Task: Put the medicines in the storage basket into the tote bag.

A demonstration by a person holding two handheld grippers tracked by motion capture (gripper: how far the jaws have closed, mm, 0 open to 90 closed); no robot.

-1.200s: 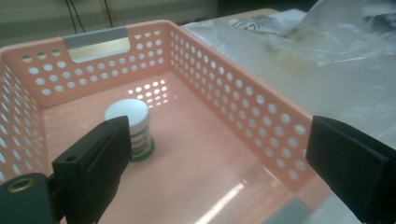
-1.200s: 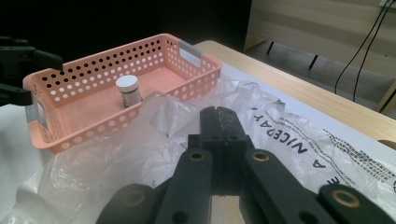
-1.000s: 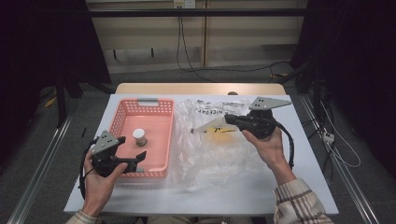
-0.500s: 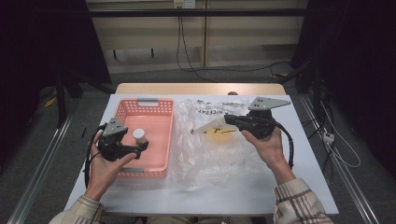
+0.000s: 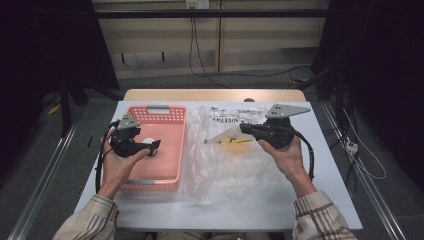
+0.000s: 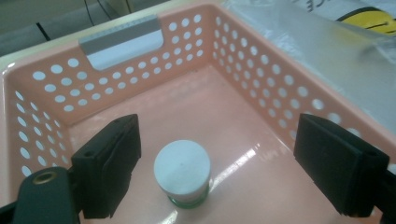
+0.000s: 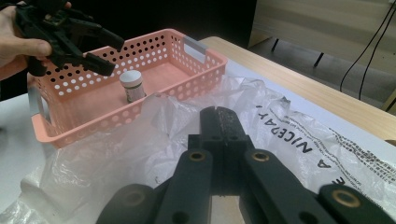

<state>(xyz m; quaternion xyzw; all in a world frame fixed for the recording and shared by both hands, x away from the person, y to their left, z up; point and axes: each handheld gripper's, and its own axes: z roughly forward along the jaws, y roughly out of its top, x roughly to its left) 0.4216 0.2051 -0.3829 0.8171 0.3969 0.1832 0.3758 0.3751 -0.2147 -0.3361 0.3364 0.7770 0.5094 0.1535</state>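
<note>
A small jar w/ a white lid (image 6: 182,171) stands upright on the floor of a pink perforated basket (image 6: 261,88). In the left gripper view it sits at lower centre, between the two black jaws and closer to the one at lower left; neither jaw touches it. The left gripper (image 5: 150,146) has its jaws spread wide, nothing held; in the high view it hovers over the basket (image 5: 170,165) at centre left, w/ the jar (image 5: 149,141) right at the jaw tips. In the right gripper view the jar (image 7: 132,86) shows at upper left inside the basket (image 7: 93,119), w/ the left gripper (image 7: 100,49) just above it.

To the right of the basket lies a crumpled clear plastic bag (image 5: 225,170), spread over the white desk (image 5: 330,200), touching the basket's right wall. It bears black lettering and a yellow mark. The right gripper (image 5: 242,128) is held over the bag's upper part, right of centre in the high view. In the right gripper view its jaws are pressed together; whether they pinch the bag film (image 7: 154,135) beneath, cannot tell.
</note>
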